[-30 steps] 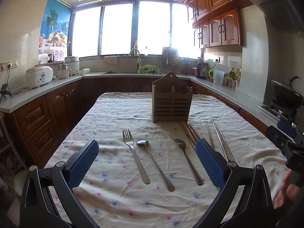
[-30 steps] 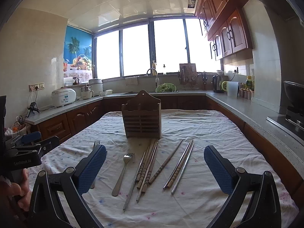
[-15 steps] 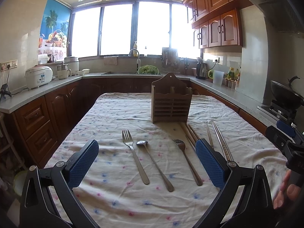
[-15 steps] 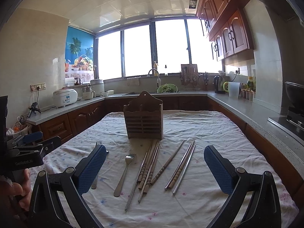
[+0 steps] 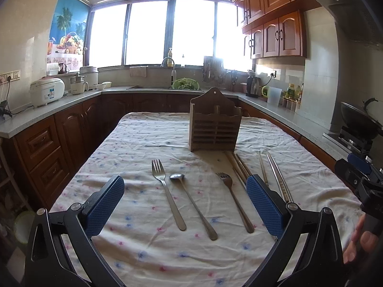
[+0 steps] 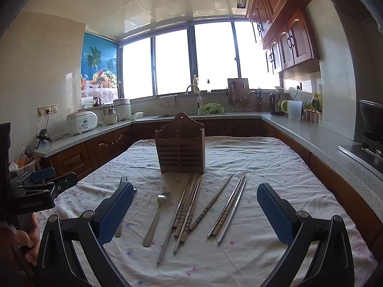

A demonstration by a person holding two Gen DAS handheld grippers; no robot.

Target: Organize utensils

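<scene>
a kitchen worktop (image 5: 134, 143) covered with a white, flower-speckled cloth (image 5: 167, 251) is filling both fisheye views. a slatted wooden utensil holder (image 5: 214, 125) is standing upright near the middle of the cloth, with its tall arched back facing away from the cameras.

in the left wrist view, the left gripper (image 5: 185, 201) is hovering above the near part of the cloth, its blue padded fingers (image 5: 105, 205) spread wide and grasping nothing. between them, three metal pieces are lying side by side with handles toward the camera: a long fork (image 5: 167, 193) on the left, a spoon (image 5: 191, 203) just beside it, and a shorter fork (image 5: 234, 201) to the right.

in the right wrist view, the right gripper (image 6: 195, 209) is also released, jaws wide apart and empty, hanging over the cloth. a bundle of wooden and metal chopsticks (image 6: 186, 212) is fanning out just in front of the holder, and a second group of chopsticks (image 6: 227, 210) is lying near it to the right. the shorter fork is resting left of the bundle.

a person's hand (image 6: 19, 239) is showing at the left edge, gripping a black handle.
</scene>
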